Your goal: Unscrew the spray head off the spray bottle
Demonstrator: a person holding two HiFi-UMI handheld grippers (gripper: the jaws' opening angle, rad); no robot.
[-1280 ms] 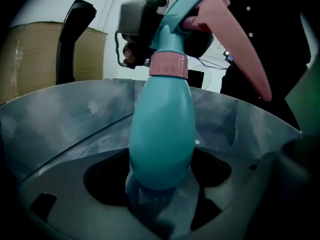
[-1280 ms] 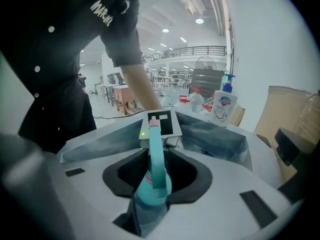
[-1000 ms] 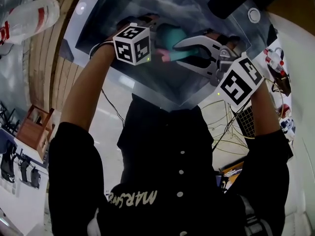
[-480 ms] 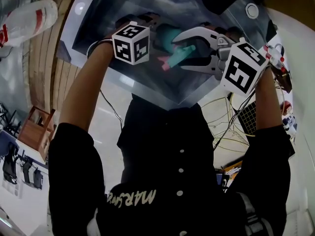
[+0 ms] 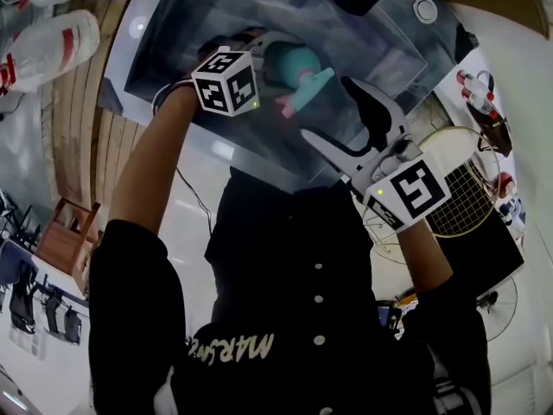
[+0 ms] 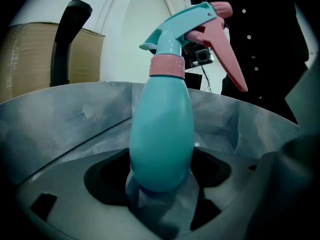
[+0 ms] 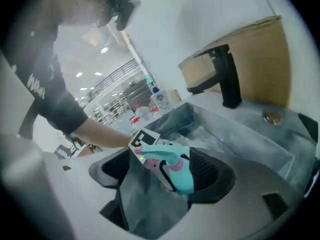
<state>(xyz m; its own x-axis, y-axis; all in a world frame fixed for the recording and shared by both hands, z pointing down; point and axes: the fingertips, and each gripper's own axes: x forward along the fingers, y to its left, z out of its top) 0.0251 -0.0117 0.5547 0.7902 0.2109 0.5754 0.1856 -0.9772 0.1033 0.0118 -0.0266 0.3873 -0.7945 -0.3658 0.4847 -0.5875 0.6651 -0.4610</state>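
**Right gripper lets go of the spray head; the head stays on the bottle**

A second ago the right gripper [image 5: 328, 111] was closed around the spray head in the upper middle of the head view. Its jaws have just been opening and now stand wide apart with nothing between them. It has also drawn back toward the lower right of that frame. In the right gripper view the bottle shows through the gap, but well beyond the jaws and clear of them.

The left gripper [image 5: 257, 59] has not changed. It is clamped on the lower body of the spray bottle [image 6: 161, 129], holding it over the sink [image 5: 173, 33] in the upper part of the head view. The spray head [image 6: 192, 26] still sits on the neck, the pink collar [image 6: 167, 65] looks flush against the teal body, and the trigger [image 6: 225, 49] points toward the upper right of the left gripper view.

This looks like a release between twists and not a finished job (no view shows how loose the thread is). The head probably needs gripping again and at least one more turn before it comes off.
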